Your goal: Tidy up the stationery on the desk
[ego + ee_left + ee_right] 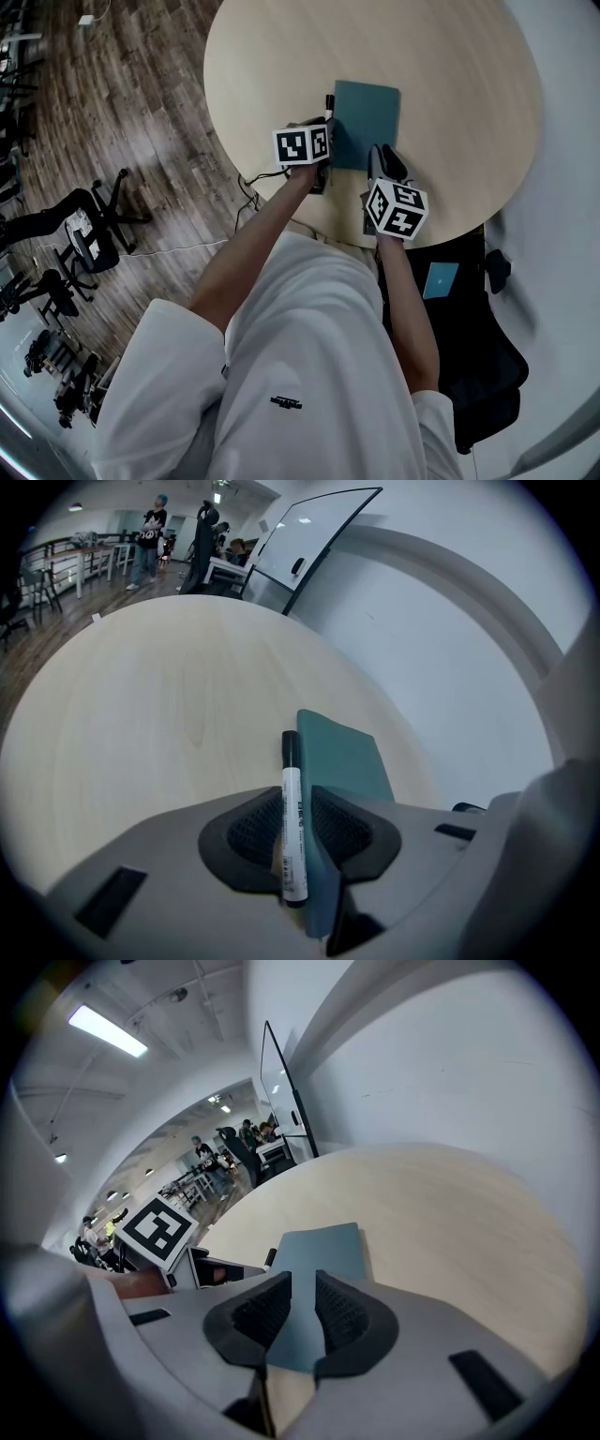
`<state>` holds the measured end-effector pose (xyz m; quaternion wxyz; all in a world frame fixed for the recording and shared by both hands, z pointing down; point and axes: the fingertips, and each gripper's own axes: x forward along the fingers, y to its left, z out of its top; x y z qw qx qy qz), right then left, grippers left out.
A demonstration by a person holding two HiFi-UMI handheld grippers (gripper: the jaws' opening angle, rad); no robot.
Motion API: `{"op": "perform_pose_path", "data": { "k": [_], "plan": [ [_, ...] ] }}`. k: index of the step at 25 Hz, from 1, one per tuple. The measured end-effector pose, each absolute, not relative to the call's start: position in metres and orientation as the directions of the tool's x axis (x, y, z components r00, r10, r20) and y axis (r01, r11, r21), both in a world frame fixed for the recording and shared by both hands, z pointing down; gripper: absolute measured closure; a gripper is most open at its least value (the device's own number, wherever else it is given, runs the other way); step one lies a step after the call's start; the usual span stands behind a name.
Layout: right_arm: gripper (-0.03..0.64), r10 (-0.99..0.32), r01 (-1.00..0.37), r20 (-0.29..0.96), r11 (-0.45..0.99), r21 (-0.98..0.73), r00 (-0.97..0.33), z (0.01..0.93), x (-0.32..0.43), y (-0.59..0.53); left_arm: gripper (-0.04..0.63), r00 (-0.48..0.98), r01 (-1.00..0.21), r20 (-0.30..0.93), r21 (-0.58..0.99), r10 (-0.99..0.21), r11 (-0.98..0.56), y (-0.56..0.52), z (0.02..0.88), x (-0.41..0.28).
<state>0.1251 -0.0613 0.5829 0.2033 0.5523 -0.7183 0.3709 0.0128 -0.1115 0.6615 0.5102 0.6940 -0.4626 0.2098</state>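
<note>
The left gripper (325,122) (296,803) has its jaws drawn in on the single marker (329,100) (293,855), a pad close at either side of the white barrel; the black cap sticks out past the jaw tips, away from the person. The marker runs alongside the left edge of the one teal notebook (367,117) (339,757), just beside it; whether the two touch cannot be told.

The right gripper (385,159) (302,1297) is at the notebook's near right corner; its jaws stand a narrow slit apart and clamp nothing. The notebook (319,1251) lies flat and shows through that slit, with its near edge under the pads.

There are two grippers, and each carries one cube with square markers, the left (302,145) and the right (396,208). They sit near each other at the table's near edge, and a bare forearm leads back from each to the person in white.

The stationery amounts to one marker and one notebook; both are on the one round, pale wooden table (450,84) (169,705) (450,1213), towards its near side.

A wooden floor (141,94) lies to the left of the table; one whiteboard (309,527) leans by the wall beyond it.
</note>
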Motion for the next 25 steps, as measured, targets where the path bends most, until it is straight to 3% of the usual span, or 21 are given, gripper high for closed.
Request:
{"op": "perform_pose_path", "data": {
  "k": [3,25],
  "plan": [
    [0.515,-0.642,-0.944,0.702,0.115,-0.308,-0.307,0.581,0.123,-0.058,0.482,0.499,-0.848,0.756,0.527,-0.423,-0.059,-0.107,0.66,0.013],
    [0.515,-0.673,-0.954,0.69,0.077,-0.29,-0.264,0.568,0.124,-0.039,0.471,0.493,-0.855,0.731,0.509,-0.471,-0.104,-0.095,0.637,-0.003]
  ]
}}
